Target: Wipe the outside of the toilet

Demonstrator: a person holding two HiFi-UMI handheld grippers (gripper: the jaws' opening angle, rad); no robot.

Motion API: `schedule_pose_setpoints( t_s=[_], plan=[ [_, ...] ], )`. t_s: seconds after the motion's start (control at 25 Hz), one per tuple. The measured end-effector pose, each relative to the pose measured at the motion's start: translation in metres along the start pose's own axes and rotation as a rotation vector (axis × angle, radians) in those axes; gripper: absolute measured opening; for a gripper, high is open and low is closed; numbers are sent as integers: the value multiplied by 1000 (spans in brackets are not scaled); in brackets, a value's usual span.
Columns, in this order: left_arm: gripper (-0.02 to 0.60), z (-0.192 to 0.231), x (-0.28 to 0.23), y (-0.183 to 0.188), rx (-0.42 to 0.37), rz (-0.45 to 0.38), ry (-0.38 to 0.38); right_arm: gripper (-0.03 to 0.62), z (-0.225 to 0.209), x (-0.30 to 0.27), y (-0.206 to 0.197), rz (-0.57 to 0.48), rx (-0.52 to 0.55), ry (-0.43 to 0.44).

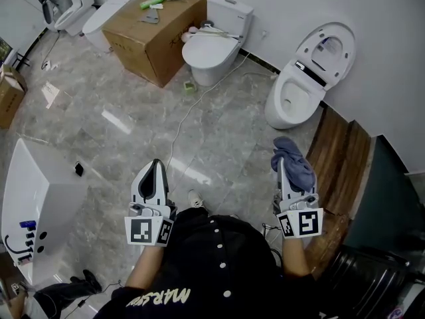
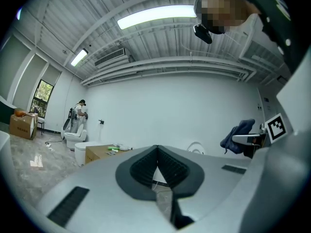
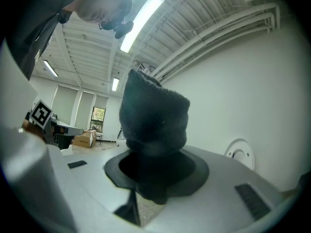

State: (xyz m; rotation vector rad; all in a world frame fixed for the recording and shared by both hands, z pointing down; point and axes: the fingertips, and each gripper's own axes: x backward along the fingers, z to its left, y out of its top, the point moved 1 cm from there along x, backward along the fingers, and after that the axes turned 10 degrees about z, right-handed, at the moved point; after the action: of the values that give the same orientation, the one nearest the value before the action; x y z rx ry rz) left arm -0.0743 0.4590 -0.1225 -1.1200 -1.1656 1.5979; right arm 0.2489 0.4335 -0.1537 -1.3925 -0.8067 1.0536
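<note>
A white toilet with its lid raised stands by the far wall, ahead and to the right; its lid also shows small in the left gripper view and the right gripper view. My right gripper is held out in the air well short of it, shut on a crumpled blue cloth. That cloth bulges up out of the jaws of the right gripper. My left gripper is held level beside it. Its jaws are together on the left gripper, with nothing between them.
A second white toilet, lid down, stands next to a cardboard box with small items on top. A white tub sits at the left. Wooden boards and a dark cabinet lie to the right. A cable crosses the marble floor.
</note>
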Motion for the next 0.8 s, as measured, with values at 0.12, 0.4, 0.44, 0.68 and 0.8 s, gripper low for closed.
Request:
schedule_pose_setpoints(
  t_s=[0.12, 0.4, 0.44, 0.68, 0.8],
  plan=[
    [11, 15, -7, 4, 2, -4, -8, 117, 9, -13, 4, -2, 0, -5],
    [10, 44, -16, 10, -5, -15, -49, 117, 32, -24, 11, -6, 15, -34],
    [11, 48, -17, 10, -5, -13, -51, 117, 35, -25, 11, -2, 21, -36],
    [9, 57, -23, 6, 18, 1, -57, 117, 42, -25, 6, 33, 58, -31],
    [9, 54, -32, 3, 20, 15, -59, 117, 36, -32, 3, 44, 53, -31]
  ],
)
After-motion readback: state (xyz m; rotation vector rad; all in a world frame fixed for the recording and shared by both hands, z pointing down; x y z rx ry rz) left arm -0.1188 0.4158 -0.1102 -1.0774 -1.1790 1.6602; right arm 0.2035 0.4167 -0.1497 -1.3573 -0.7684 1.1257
